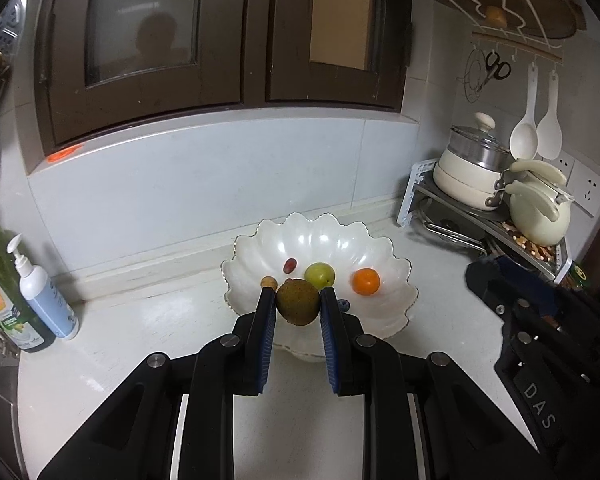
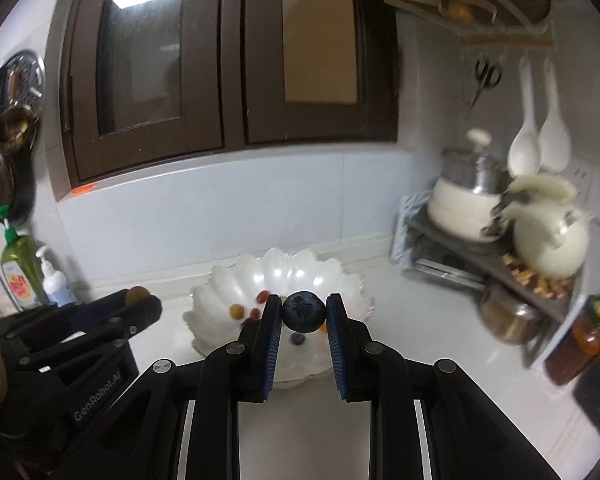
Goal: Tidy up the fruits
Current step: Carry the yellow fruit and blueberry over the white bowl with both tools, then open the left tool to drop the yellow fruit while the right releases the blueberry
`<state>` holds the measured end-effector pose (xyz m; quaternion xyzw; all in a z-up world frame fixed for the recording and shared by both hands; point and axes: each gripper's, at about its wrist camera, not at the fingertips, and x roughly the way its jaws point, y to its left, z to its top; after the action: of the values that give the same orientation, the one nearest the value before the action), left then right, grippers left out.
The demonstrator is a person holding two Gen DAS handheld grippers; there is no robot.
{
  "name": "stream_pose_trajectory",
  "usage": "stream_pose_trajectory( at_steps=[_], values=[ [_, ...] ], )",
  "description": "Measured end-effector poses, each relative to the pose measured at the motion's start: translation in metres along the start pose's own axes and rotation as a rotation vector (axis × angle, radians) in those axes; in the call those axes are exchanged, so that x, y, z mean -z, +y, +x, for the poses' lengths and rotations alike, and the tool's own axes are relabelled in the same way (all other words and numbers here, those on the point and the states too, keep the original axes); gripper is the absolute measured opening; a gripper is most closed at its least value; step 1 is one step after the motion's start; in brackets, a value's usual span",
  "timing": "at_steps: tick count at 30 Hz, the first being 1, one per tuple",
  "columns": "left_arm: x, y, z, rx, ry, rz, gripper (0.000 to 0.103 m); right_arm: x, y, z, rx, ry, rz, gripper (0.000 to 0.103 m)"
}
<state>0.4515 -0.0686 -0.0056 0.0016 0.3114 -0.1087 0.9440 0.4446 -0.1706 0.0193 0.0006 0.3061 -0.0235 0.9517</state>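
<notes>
Left gripper (image 1: 298, 300) clamped on a brownish-green pear (image 1: 297, 302), held over the near rim of the white scalloped bowl (image 1: 396, 304) on the tabletop (image 1: 140, 340). Right gripper (image 2: 303, 312) pinching a blueberry (image 2: 303, 312) above the same bowl. Inside the bowl, from the left wrist view: green fruit (image 1: 320, 275) at 12 o'clock of the pear, orange (image 1: 366, 281) at 2 o'clock, red grape (image 1: 289, 265) at 11 o'clock, small tan fruit (image 1: 269, 282) at 10 o'clock, a second blueberry (image 1: 343, 305) at 3 o'clock.

right tool (image 1: 548, 360): "DAS" | left tool (image 2: 72, 344): "GenRobot.AI"
</notes>
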Motion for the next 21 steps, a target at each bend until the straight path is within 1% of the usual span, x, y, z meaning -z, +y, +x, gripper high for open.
stream_pose_trajectory(
  at_steps=[1, 4, 5, 7, 11, 21],
  values=[
    [-0.003, -0.001, 0.003, -0.002, 0.003, 0.002, 0.023, -0.003, -0.003, 0.007, -0.01, 0.018, 0.01, 0.024],
    [-0.013, -0.004, 0.016, -0.015, 0.015, 0.026, 0.023, -0.008, -0.006, 0.023, 0.004, 0.028, -0.006, 0.024],
    [-0.015, -0.004, 0.021, -0.019, 0.022, 0.031, 0.023, -0.011, -0.007, 0.031, 0.004, 0.044, -0.007, 0.024],
    [-0.02, -0.004, 0.033, -0.022, 0.043, 0.031, 0.023, -0.014, -0.01, 0.045, -0.017, 0.076, -0.003, 0.024],
    [-0.028, -0.002, 0.063, -0.039, 0.096, 0.027, 0.023, -0.018, -0.017, 0.08, -0.033, 0.166, 0.008, 0.024],
    [-0.031, 0.003, 0.128, -0.031, 0.241, 0.004, 0.023, -0.02, -0.018, 0.14, -0.019, 0.295, -0.021, 0.024]
  ],
)
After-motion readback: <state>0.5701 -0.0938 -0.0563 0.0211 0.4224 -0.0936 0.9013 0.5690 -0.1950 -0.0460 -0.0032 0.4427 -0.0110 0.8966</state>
